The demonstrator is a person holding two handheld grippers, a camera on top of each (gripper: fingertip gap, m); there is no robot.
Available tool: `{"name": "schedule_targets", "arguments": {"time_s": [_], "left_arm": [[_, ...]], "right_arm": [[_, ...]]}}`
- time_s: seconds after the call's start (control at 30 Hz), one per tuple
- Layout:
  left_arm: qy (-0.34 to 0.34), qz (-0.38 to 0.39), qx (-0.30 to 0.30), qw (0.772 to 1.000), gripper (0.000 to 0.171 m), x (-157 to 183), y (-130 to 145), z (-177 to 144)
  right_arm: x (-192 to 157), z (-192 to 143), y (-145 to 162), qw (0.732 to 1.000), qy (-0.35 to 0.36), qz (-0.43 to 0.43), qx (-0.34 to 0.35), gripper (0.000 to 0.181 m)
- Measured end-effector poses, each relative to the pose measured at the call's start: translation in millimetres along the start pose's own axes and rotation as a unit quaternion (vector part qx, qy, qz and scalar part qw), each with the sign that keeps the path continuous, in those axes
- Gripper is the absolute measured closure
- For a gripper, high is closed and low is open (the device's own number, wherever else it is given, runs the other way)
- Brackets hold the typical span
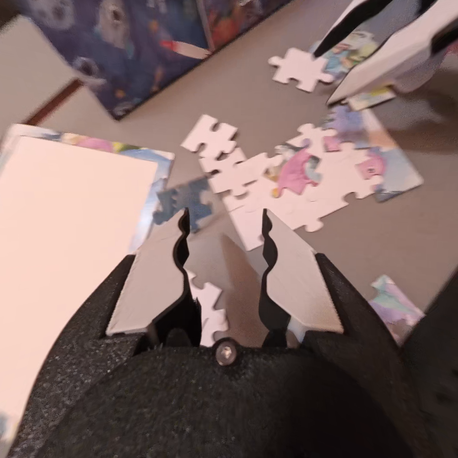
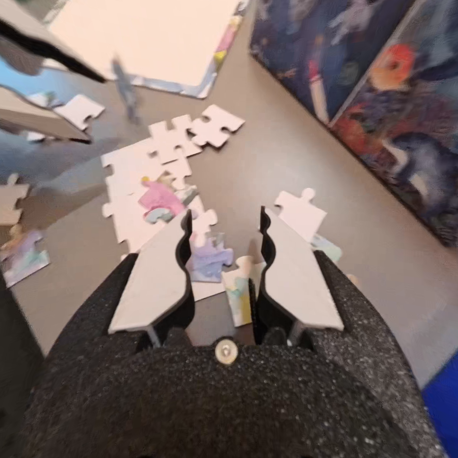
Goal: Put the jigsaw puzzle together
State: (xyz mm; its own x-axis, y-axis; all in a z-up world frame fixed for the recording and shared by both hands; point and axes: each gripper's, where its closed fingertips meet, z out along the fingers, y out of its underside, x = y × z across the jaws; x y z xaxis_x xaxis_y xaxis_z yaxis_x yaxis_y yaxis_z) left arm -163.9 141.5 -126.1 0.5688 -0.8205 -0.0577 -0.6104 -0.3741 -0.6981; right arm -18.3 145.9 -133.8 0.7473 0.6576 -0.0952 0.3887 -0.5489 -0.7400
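Your left hand-held gripper (image 1: 224, 213) hangs spread and empty above the scattered jigsaw pieces (image 1: 280, 183) on the grey counter (image 1: 347, 247); your right hand-held gripper (image 2: 225, 215), also spread, hovers over a purple piece (image 2: 210, 260).

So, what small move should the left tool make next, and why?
Probably lower the left tool onto the blue piece just ahead of its tips and close on it. Its jaws stand open and empty, that piece lies picture-side up beside the tray, and the tray holds no pieces yet.
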Motion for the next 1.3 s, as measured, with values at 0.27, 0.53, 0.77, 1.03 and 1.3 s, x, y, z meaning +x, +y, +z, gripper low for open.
{"name": "schedule_targets", "arguments": {"time_s": [0.27, 0.53, 0.77, 1.03, 1.3], "left_arm": [[0.05, -0.036, -0.074, 0.995, 0.108, 28, 28, 33], [0.033, -0.058, -0.065, 0.996, 0.113, 33, 37, 23], [0.009, -0.11, -0.063, 0.992, 0.112, 42, 61, -2], [-0.01, -0.132, -0.06, 0.989, 0.142, 34, 80, -20], [0.028, -0.248, -0.039, 0.968, 0.158, 26, 80, -23]], "right_arm": [[-53, 32, 21, 0.992, -0.098, -0.052, -0.052, 0.101], [-52, 52, 9, 0.991, -0.075, -0.088, -0.071, 0.119], [-105, 57, 9, 0.981, -0.116, -0.139, -0.065, 0.138], [-38, 13, -2, 0.997, -0.033, -0.06, -0.026, 0.179], [-57, -18, 70, 0.993, -0.051, -0.009, -0.101, 0.163]]}}
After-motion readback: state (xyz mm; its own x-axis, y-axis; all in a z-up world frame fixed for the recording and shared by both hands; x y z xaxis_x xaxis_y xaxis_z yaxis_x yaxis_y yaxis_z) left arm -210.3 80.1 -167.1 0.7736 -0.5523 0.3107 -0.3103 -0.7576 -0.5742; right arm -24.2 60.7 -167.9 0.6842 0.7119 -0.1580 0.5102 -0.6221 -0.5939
